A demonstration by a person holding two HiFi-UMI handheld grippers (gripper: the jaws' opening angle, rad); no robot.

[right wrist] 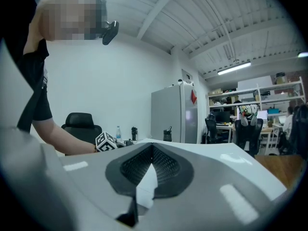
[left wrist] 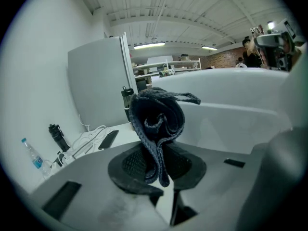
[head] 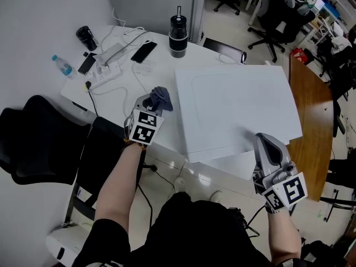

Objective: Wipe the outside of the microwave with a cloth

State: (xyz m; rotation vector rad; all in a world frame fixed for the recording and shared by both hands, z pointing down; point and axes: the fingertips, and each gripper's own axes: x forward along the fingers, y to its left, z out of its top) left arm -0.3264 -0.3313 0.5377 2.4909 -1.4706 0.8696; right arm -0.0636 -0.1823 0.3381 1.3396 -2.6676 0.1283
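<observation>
The cloth (left wrist: 159, 124) is a coarse, dark knitted fabric, the microwave (head: 239, 110) has a smooth, matt white shell, and the table (head: 312, 113) beside it looks like smooth brown wood.

A white table (head: 158, 60) stands against a pale grey wall (head: 39, 15), a black office chair (head: 33, 143) at its left and a wooden table (head: 311, 104) at its right. Strip lights (right wrist: 234, 68) hang under a white ceiling (right wrist: 192, 18). More chairs (head: 275, 13) stand on the light floor (head: 225, 26) beyond.
</observation>
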